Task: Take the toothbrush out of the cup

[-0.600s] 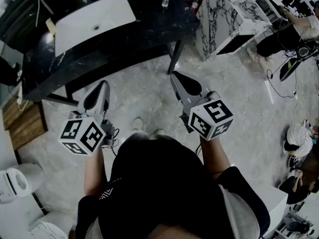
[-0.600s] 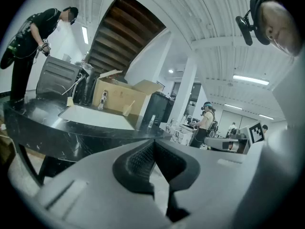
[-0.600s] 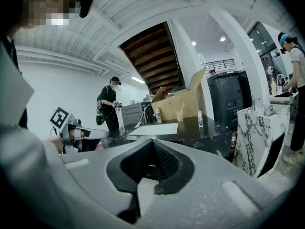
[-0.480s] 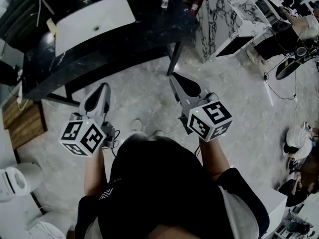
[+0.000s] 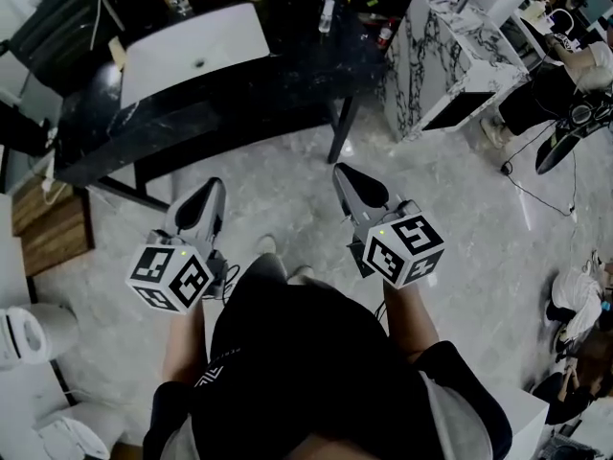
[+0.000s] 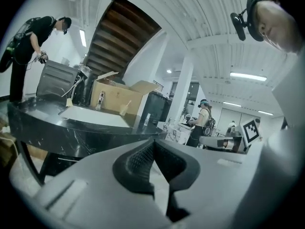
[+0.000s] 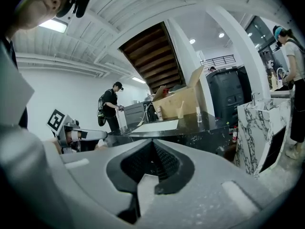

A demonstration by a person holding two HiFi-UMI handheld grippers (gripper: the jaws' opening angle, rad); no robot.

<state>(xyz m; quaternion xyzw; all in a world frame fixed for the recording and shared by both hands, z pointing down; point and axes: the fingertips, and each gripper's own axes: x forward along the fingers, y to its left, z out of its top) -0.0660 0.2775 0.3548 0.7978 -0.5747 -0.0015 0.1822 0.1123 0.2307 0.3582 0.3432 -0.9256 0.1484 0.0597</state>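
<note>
The head view is dim and a bit grey. The pale floor (image 5: 287, 185) is its brightest part. The black desk (image 5: 220, 103) shines softly where light hits it. The person's dark top (image 5: 306, 353) is almost all black.

Both gripper views are brighter, lit by long lamps (image 6: 248, 76) on the white ceiling. One lamp (image 7: 53, 26) glares white. These two views are round with dark corners, and straight lines bend near the edges. The left hand-held gripper (image 6: 153, 144), close to the lens, looks soft and fuzzy.

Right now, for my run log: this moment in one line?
left gripper shut, empty | right gripper shut, empty | both short of table
</note>
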